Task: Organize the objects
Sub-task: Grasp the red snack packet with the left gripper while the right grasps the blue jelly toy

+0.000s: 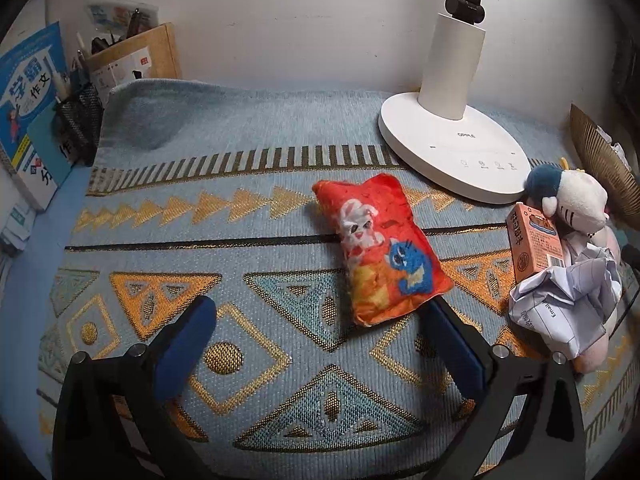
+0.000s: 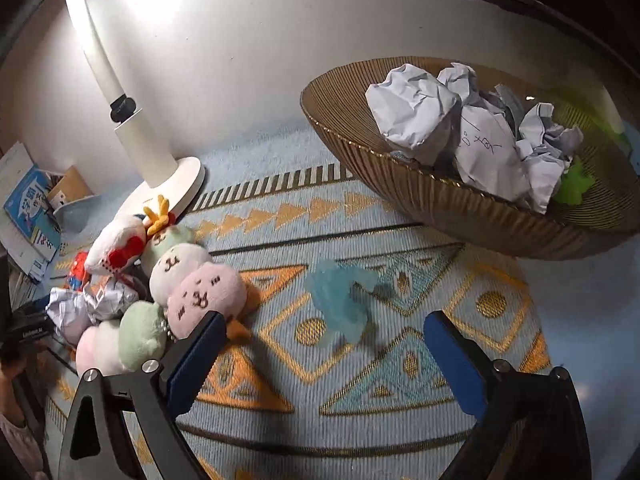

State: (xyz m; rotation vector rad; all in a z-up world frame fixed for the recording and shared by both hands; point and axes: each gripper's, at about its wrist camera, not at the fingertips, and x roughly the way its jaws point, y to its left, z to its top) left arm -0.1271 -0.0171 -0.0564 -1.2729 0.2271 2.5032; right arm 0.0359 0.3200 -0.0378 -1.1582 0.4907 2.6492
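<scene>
Item 1, left gripper: blue-padded fingers spread wide, nothing between them. Just ahead, close by its right finger, lies the red plush pouch, flat on the patterned cloth.

Item 2, right gripper: fingers likewise spread and empty. Directly ahead between them sits a pale blue translucent toy, blurred, shape unclear.

Item 3, woven basket: beyond the right gripper, up and to its right, holding crumpled paper balls and a green item.

Progress, judged: paper already binned; still loose are the pouch, the blue toy, a heap of plush toys, an orange carton and another paper wad.

View notes: only the right view shows the basket's contents and blue toy; only the left shows the whole pouch, the carton's face and the pen holder.
</scene>
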